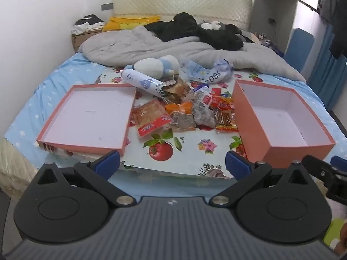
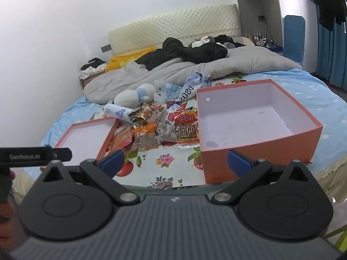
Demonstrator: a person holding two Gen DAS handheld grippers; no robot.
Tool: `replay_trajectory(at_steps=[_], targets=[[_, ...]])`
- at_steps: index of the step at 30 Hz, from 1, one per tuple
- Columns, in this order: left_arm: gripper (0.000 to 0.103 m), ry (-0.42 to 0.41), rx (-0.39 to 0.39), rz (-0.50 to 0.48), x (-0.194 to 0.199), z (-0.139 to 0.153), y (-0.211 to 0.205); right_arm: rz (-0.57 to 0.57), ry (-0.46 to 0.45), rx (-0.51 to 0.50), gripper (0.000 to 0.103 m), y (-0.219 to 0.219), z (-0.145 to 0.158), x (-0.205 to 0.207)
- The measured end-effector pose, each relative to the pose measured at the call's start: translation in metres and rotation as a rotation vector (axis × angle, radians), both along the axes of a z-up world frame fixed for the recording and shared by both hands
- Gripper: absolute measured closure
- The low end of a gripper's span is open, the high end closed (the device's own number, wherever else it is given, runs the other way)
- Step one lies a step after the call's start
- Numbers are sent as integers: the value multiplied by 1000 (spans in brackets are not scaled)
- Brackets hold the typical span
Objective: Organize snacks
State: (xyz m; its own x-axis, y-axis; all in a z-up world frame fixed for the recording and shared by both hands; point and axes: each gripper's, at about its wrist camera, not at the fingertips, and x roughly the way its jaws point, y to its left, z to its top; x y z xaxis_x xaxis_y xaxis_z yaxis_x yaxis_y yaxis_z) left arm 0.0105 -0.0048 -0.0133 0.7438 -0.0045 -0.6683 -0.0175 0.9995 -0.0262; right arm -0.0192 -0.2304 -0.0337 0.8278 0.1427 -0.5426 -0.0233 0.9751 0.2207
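1. Bedroom scene in the left wrist view: a bed point(image 1: 26, 112) with a fruit-print cloth point(image 1: 184, 151) is carrying a heap of snacks point(image 1: 180, 108), lying between a shallow lid point(image 1: 86, 112) on the left and a deep box point(image 1: 282, 117) on the right. Both containers are standing empty.
2. In this same view the left gripper point(image 1: 172, 162) is hanging over the near edge of the cloth, its jaws spread wide and holding nothing. The snacks are lying well ahead of it.
3. In the right wrist view the right gripper point(image 2: 175, 162) is also gaping wide and empty, with the deep box point(image 2: 260, 117) just in front of its right finger and the snacks point(image 2: 160, 127) further ahead, to the left.
4. I am judging that no packet is picked yet. A good start is taking a loose packet from the near edge of the heap, such as the red-and-orange packet point(image 1: 151, 119), and not digging in the middle.
5. The thin wrappers will probably slip, so closing on the packet's body, not on a corner, seems safer.
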Motion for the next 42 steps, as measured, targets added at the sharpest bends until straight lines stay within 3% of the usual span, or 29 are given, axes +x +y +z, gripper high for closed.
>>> replay_trajectory(at_steps=[6, 42], targets=[[0, -32, 4, -9, -12, 5, 3, 11, 4, -12, 0, 2, 0, 2], [0, -6, -27, 17, -20, -10, 19, 22, -13, 7, 0, 10, -2, -2]])
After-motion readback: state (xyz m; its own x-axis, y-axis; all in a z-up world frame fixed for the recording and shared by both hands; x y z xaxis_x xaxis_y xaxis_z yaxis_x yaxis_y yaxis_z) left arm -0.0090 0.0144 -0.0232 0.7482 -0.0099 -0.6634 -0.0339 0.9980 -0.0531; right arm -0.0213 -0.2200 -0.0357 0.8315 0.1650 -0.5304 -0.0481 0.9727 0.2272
